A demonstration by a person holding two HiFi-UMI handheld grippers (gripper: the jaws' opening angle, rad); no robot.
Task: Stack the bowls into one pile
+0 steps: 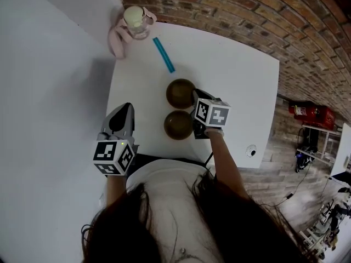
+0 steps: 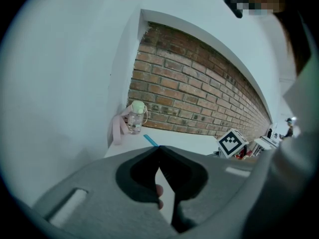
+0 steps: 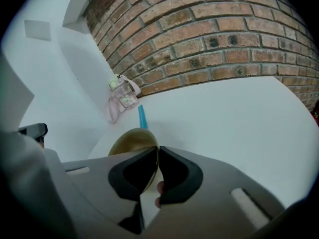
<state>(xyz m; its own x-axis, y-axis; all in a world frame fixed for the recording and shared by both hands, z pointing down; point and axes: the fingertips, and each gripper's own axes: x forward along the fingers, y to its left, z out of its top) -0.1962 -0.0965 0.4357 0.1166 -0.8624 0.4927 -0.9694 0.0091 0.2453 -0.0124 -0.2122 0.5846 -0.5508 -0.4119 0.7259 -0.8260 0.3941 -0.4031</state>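
Two brown bowls sit side by side on the white table [image 1: 236, 75]: a far bowl [image 1: 180, 93] and a near bowl [image 1: 178, 125]. My right gripper [image 1: 196, 93] reaches in from the right and is shut on the far bowl's right rim. In the right gripper view [image 3: 158, 149] the golden bowl [image 3: 130, 142] has its rim pinched between the dark pads. Whether the bowl is off the table I cannot tell. My left gripper [image 1: 126, 107] hangs at the table's left edge, apart from both bowls. It is shut on nothing in the left gripper view [image 2: 159, 149].
A clear bottle with a pale green cap and pink strap [image 1: 133, 21] stands at the table's far left corner by the brick wall. A blue stick [image 1: 163, 54] lies just beyond the bowls. A small round white object [image 1: 251, 150] sits near the right front edge.
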